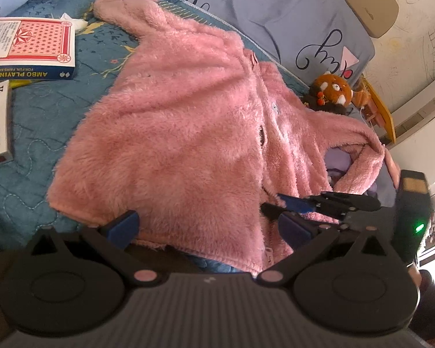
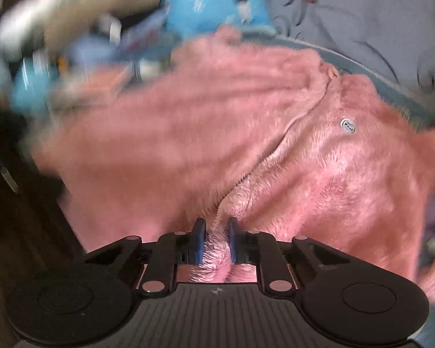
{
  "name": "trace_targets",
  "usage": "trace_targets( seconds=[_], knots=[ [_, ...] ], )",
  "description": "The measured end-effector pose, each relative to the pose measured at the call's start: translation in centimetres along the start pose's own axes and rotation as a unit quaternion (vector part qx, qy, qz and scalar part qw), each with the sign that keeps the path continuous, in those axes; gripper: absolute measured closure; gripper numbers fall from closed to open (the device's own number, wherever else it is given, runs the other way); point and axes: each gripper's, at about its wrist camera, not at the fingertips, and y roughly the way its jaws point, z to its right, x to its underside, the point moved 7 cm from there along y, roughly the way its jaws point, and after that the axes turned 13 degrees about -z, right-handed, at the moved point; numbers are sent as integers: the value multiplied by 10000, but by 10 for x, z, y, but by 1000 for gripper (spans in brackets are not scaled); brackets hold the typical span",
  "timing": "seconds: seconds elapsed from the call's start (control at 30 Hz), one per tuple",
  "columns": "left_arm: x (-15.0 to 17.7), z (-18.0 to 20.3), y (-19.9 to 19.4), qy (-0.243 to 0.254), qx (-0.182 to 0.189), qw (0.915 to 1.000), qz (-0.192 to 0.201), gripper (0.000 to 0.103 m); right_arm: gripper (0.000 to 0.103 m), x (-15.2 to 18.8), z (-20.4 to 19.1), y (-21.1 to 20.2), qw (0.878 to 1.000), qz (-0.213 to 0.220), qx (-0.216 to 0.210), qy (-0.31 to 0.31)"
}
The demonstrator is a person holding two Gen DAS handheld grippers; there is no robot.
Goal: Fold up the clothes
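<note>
Pink fleece jacket (image 1: 174, 133) on quilt (image 1: 37, 121) — right gripper (image 2: 216, 240) clamped on hem, left gripper (image 1: 208, 226) spread wide.

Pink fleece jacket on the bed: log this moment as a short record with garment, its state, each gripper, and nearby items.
garment: pink fluffy fleece zip jacket
state: spread flat on blue quilted bedspread, front up, not yet folded
left gripper: open, jaws wide over the jacket's lower hem
right gripper: jaws narrow, pink fleece bunched between the pads near the zip at the hem
nearby: playing card box beside the jacket; brown plush toy beyond it
</note>
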Motion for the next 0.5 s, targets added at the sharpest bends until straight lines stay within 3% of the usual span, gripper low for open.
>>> trace_targets(
  seconds=[0.07,0.2,0.27,0.3,0.4,0.5],
  knots=[
    [0,0,0,-1,0,10000,-5,0,84,-1,9,0,9990,-12,-302,342],
    [-1,-1,0,-31,29,10000,-2,0,78,7,16,21,9983,-509,62,270],
    [-1,-1,0,-46,42,10000,7,0,63,3,10,13,9993,-280,-10,252],
    [-1,-1,0,-49,41,10000,6,0,61,1,5,8,9997,-128,-22,198],
    [-1,-1,1,-37,19,10000,-3,0,58,-6,-5,-2,9997,207,-105,-15],
    [-1,-1,1,-20,9,10000,0,0,58,-10,-9,3,9990,213,-388,27]
  ],
)
